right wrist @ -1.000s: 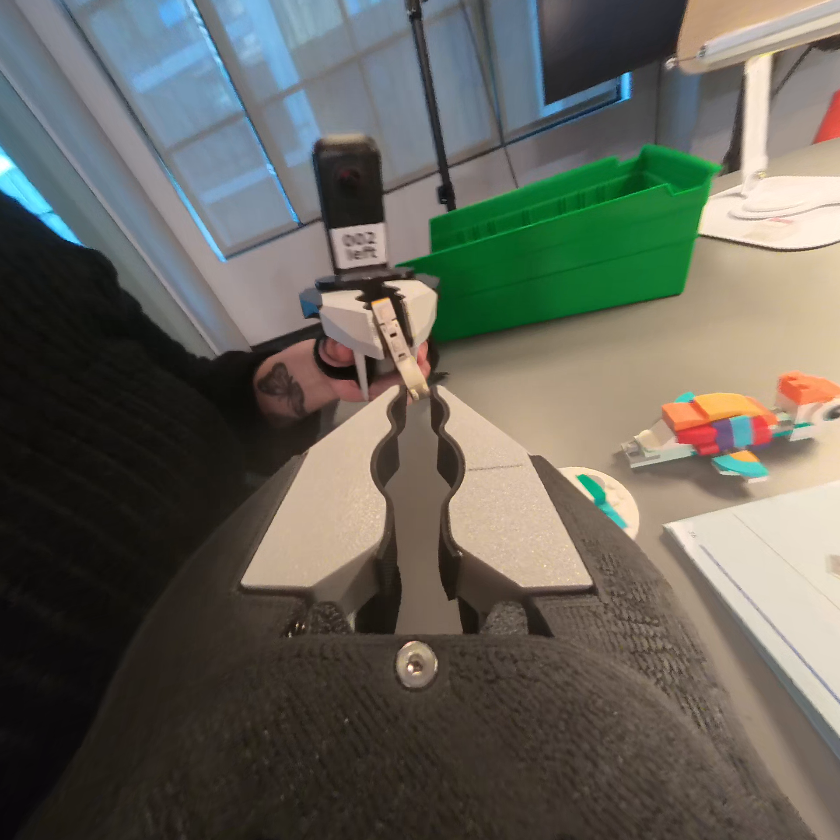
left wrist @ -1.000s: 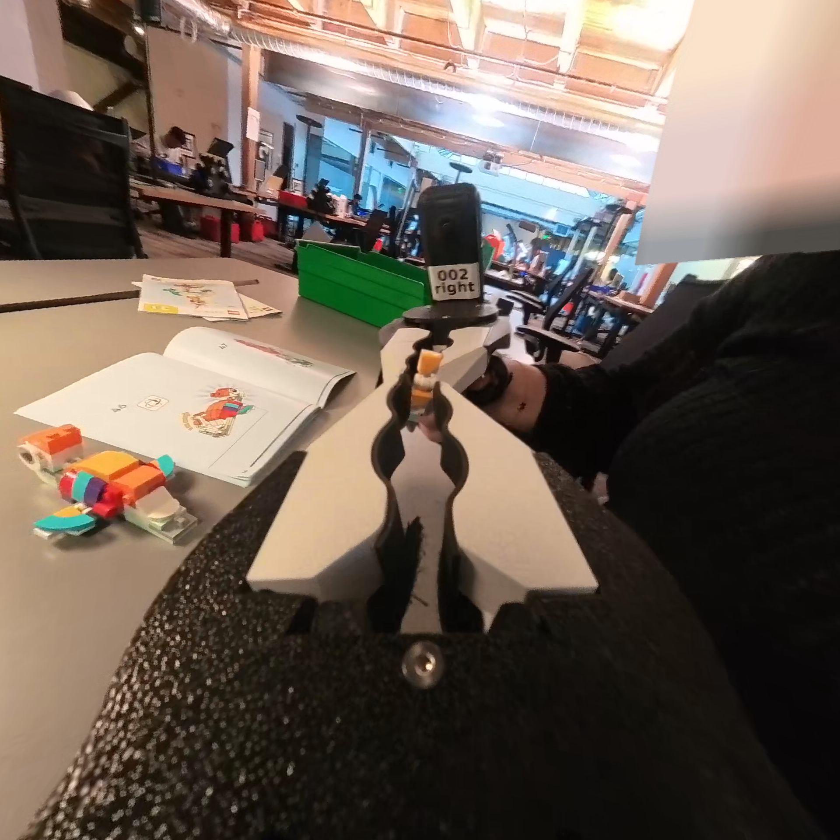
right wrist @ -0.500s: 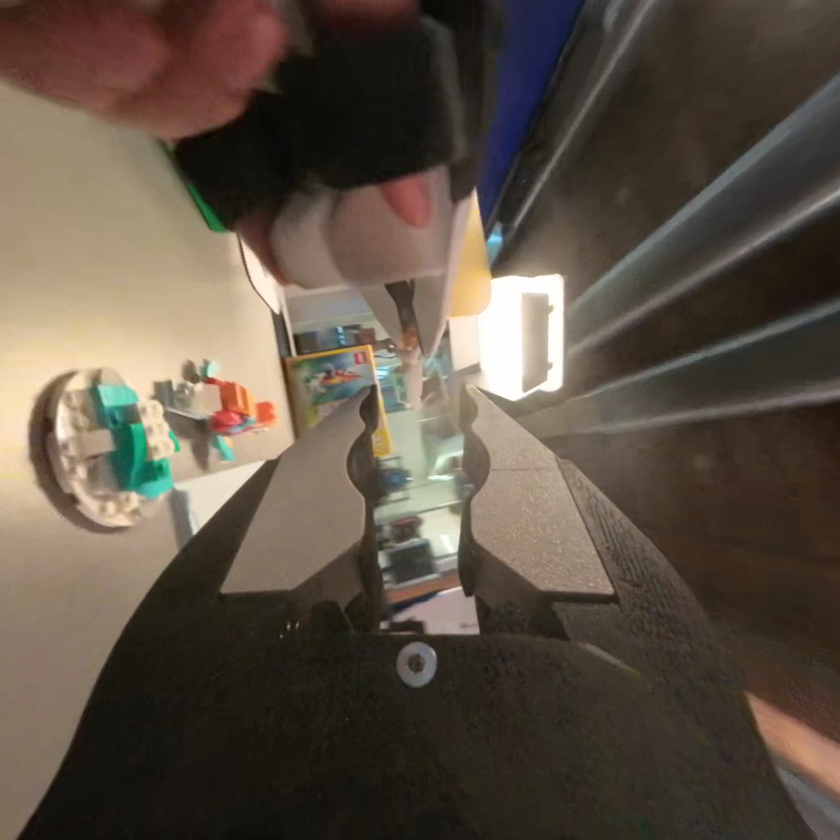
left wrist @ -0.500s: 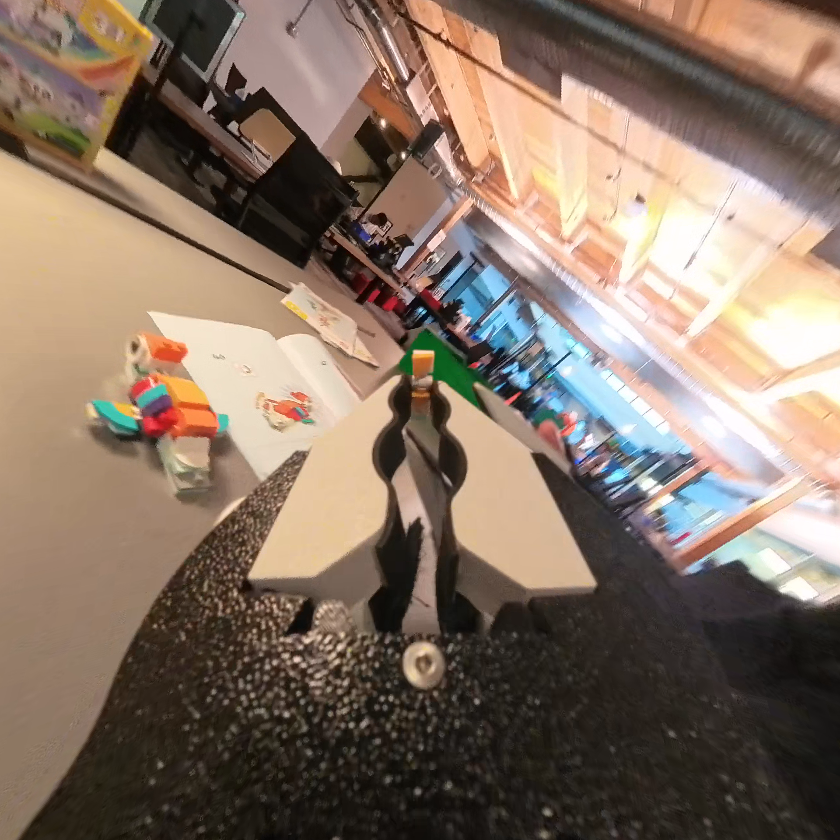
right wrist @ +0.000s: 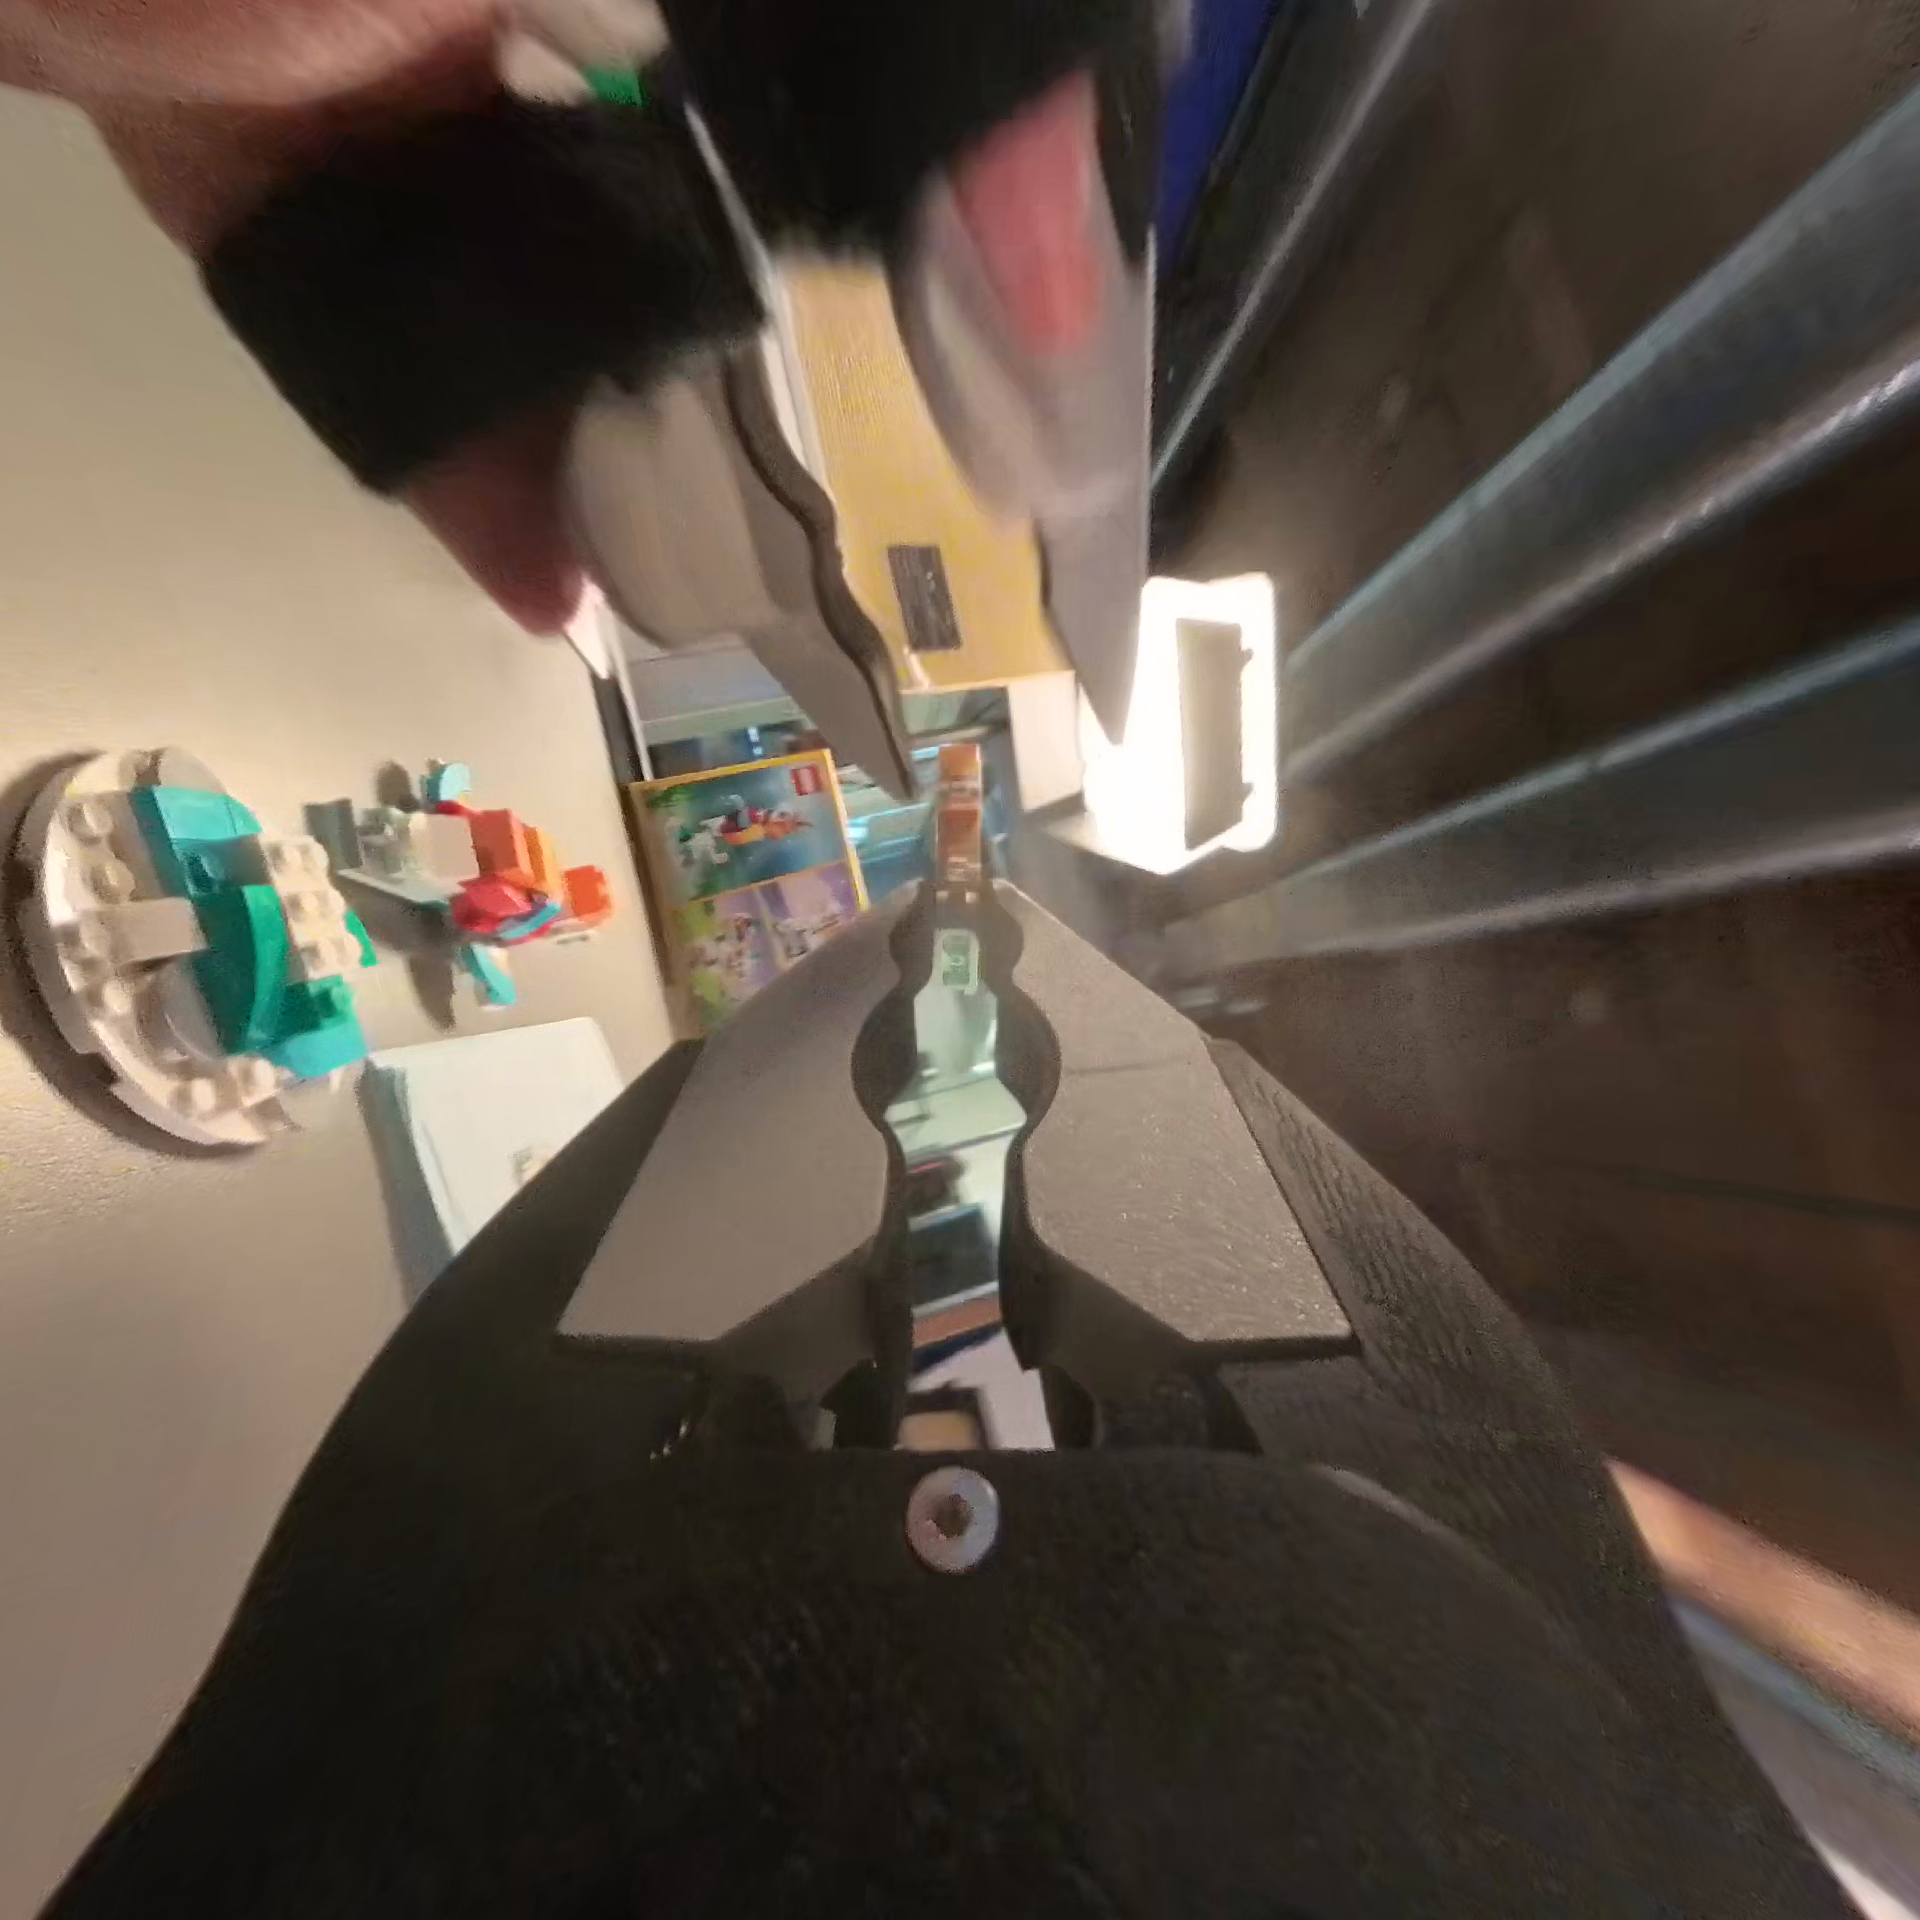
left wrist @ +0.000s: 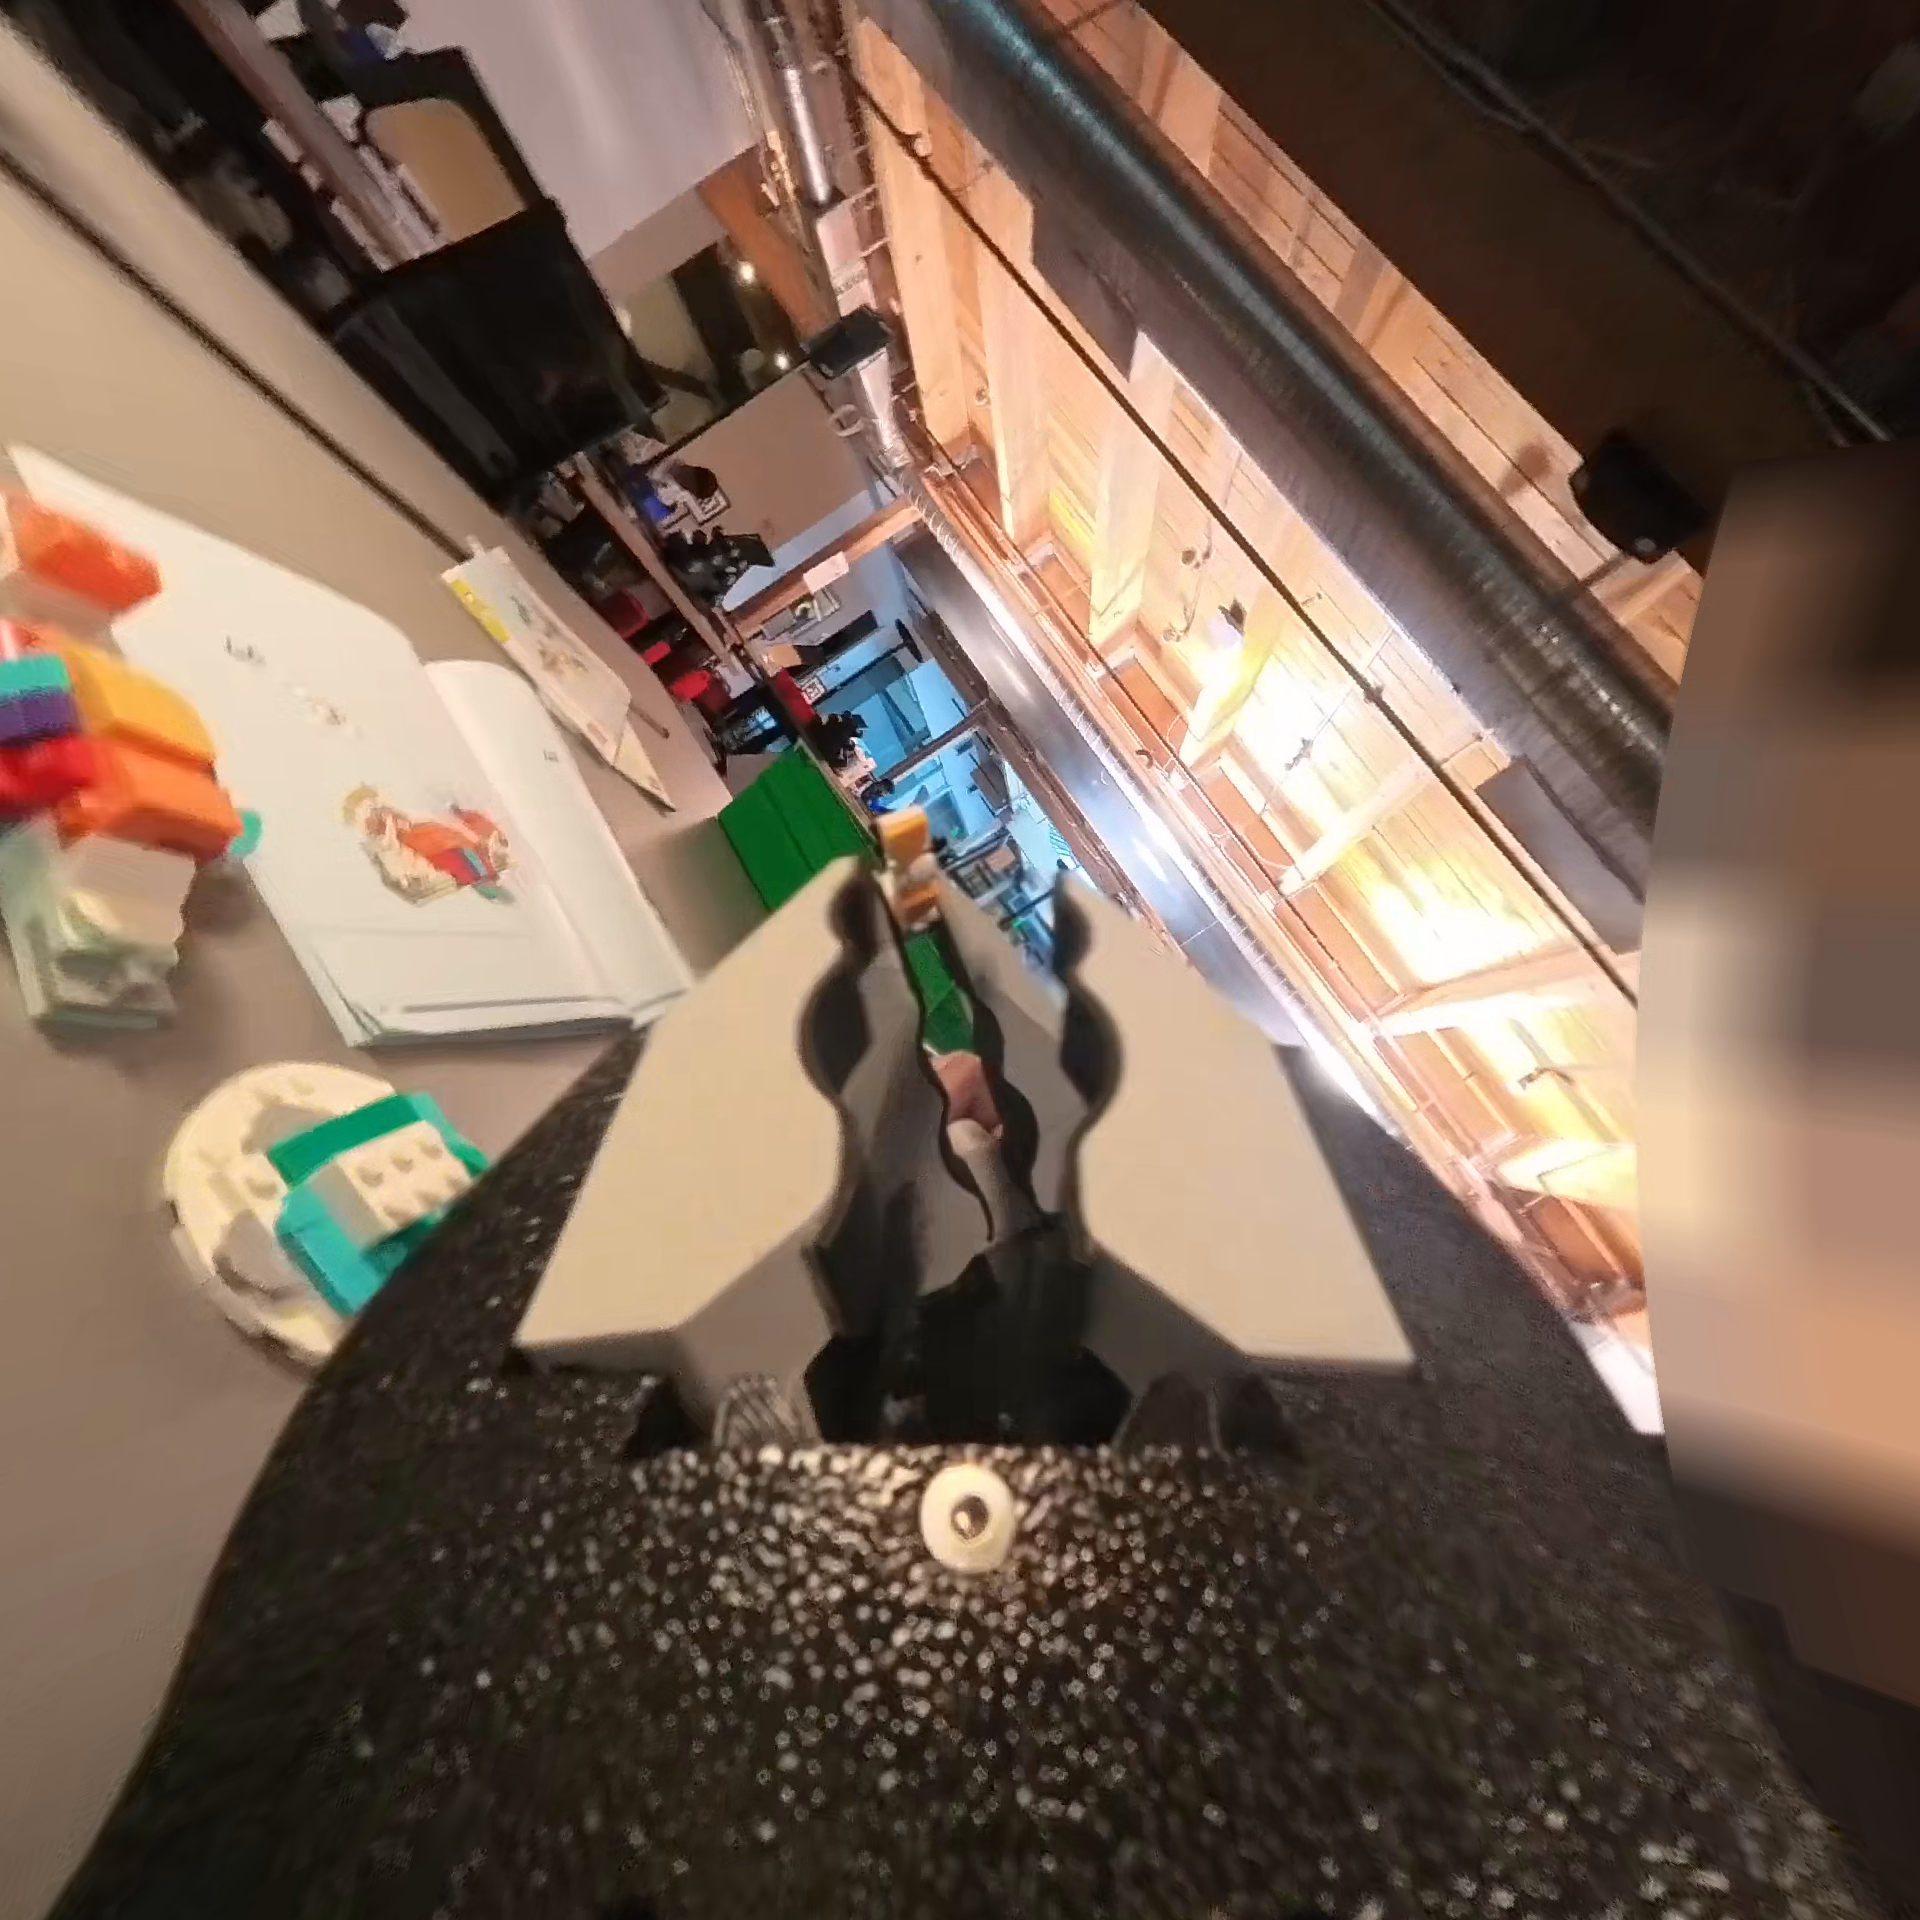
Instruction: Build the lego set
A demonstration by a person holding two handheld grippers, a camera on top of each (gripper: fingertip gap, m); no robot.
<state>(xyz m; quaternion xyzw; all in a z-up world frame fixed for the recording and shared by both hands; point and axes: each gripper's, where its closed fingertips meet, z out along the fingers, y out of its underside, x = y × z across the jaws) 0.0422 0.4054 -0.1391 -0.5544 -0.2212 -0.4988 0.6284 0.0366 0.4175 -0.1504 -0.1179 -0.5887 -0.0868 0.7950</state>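
- Right gripper fingers pinch an orange piece; left gripper fingers gape, empty.
- Grey counter carries fish, disc, booklet, green bin; timber ceiling.

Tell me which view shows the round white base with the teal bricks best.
The right wrist view: the round white base shows whole, studs and teal bricks clear. In the left wrist view the same base is blurred, its right part hidden by the left hand-held gripper's black body.

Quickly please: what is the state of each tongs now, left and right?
Left tongs: open, holding nothing.
Right tongs: closed on the small orange and white lego piece.
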